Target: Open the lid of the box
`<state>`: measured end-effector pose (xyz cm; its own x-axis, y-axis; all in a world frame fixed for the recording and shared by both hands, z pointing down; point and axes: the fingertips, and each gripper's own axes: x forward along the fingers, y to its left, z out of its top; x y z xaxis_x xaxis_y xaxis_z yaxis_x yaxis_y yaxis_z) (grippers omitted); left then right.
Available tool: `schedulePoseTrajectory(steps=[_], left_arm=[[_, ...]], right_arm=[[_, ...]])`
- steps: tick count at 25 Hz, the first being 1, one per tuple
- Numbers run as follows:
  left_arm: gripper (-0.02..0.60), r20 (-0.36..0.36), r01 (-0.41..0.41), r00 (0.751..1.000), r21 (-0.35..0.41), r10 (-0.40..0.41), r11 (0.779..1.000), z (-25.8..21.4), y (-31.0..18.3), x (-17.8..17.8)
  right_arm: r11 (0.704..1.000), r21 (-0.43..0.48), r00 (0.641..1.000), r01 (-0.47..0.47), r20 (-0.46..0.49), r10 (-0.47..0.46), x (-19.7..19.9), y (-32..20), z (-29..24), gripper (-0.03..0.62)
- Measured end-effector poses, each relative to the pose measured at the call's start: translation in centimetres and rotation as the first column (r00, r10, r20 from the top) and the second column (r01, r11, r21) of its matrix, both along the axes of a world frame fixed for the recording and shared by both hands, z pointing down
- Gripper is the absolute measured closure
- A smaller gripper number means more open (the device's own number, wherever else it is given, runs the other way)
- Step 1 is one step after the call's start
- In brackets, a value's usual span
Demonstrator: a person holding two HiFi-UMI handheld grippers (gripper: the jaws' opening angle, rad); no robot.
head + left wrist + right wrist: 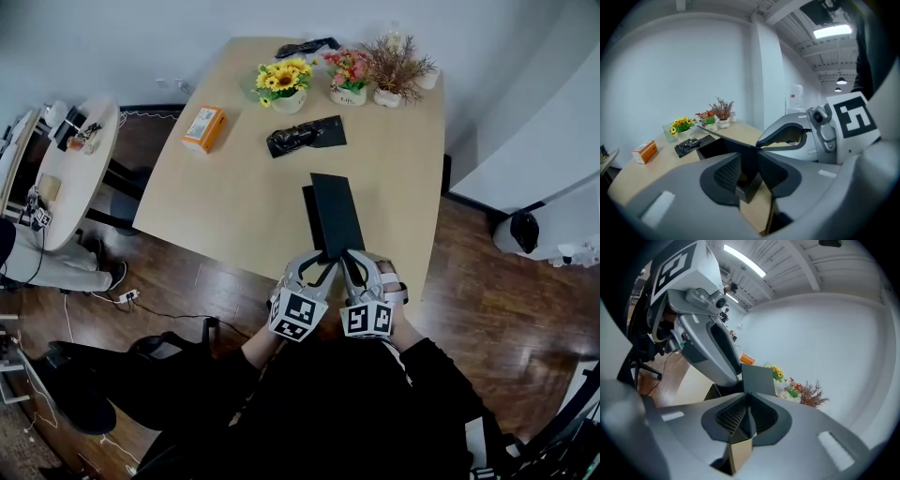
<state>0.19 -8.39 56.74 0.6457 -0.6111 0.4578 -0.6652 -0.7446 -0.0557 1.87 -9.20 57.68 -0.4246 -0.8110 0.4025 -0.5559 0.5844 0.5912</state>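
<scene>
Left gripper (749,171) clamped box (710,149) near wall; right gripper (749,414) pinched lid (759,379) edge, lid part-raised.

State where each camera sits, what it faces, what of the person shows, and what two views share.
Head view: on the head, steeply down at table and black box; left gripper, right gripper, dark clothing show.
Left gripper view: on that gripper, facing across the table; jaws closed on the box.
Right gripper view: on that gripper; jaws closed on the lid.
Shared: both gripper views show the yellow flowers and the other gripper.
</scene>
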Motion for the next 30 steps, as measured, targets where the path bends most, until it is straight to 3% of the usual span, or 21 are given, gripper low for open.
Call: schedulePoseTrajectory(steps=[4,7,10,12,16,21,25,30], left_arm=[[0.492,0.060,0.010,0.998,-0.023,-0.009,1.000,1.0,0.9,-1.4],[0.497,0.051,0.066,0.997,-0.058,-0.063,0.996,1.1,1.6,-3.3],[0.497,0.040,0.093,0.995,-0.090,-0.090,0.992,1.3,2.5,-4.8],[0.497,0.030,0.099,0.995,-0.115,-0.096,0.988,1.6,3.1,-5.5],[0.497,0.043,0.121,0.992,-0.157,-0.115,0.980,2.7,4.2,-6.8],[0.499,0.045,0.136,0.991,-0.171,-0.130,0.976,3.1,4.7,-7.3],[0.499,0.031,0.145,0.989,-0.196,-0.142,0.970,3.4,4.7,-7.1],[0.505,0.011,0.166,0.986,-0.221,-0.168,0.961,3.2,4.4,-7.3]], right_arm=[[1.000,0.006,0.999,-0.012,0.032,0.012,0.5,-0.1,-0.5,0.563],[0.999,-0.016,0.992,-0.039,0.121,0.041,1.4,-0.2,-1.2,0.566],[0.993,-0.081,0.964,-0.082,0.248,0.099,2.6,-0.6,-2.0,0.568],[0.984,-0.138,0.924,-0.116,0.349,0.157,3.6,-0.8,-2.2,0.569],[0.943,-0.283,0.769,-0.174,0.559,0.310,6.3,-1.6,-2.5,0.575],[0.891,-0.423,0.572,-0.167,0.694,0.437,8.9,-2.4,-2.3,0.577],[0.834,-0.539,0.356,-0.116,0.762,0.541,11.0,-2.8,-1.3,0.579],[0.789,-0.614,0.168,-0.017,0.776,0.607,12.2,-3.2,-0.7,0.579]])
